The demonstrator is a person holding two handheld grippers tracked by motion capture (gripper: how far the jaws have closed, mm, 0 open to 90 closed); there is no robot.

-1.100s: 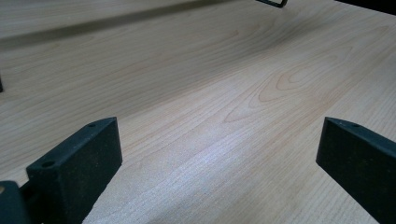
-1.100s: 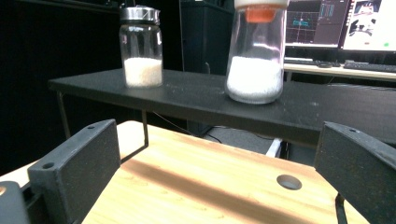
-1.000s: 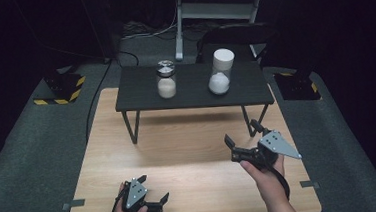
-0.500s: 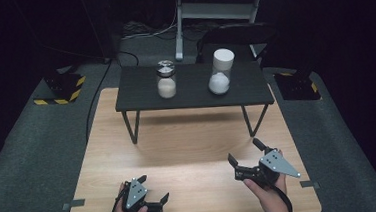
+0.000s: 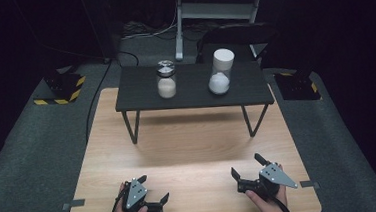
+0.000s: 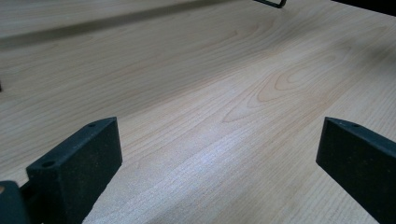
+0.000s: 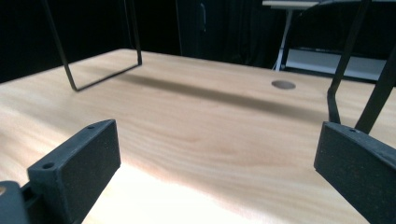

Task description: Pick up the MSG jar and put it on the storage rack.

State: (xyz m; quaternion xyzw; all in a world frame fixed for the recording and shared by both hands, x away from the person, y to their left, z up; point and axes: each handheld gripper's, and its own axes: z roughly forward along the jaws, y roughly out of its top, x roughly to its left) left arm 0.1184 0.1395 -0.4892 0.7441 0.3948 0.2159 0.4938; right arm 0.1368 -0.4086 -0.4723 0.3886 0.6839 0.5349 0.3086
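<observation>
Two sand timers stand on a low black table (image 5: 190, 100) at the far side of the wooden tabletop (image 5: 189, 151). The left timer (image 5: 166, 80) is clear with dark caps, the right timer (image 5: 221, 72) is taller with a white top, and both hold white sand in the bottom. My left gripper (image 5: 153, 188) rests open near the front edge at the left, with bare wood between its jaws (image 6: 219, 144). At the front right, my right gripper (image 5: 246, 165) is open too and holds nothing (image 7: 219, 144).
The black table's wire legs (image 7: 100, 70) stand ahead of the right gripper, beside a small grey disc (image 7: 283, 84) set in the wood. Yellow-and-black striped blocks (image 5: 63, 89) (image 5: 297, 86) sit on the carpet either side. A white desk frame (image 5: 219, 8) stands behind.
My right gripper has come back toward the front edge and lower. The left gripper and both timers have stayed in place.
</observation>
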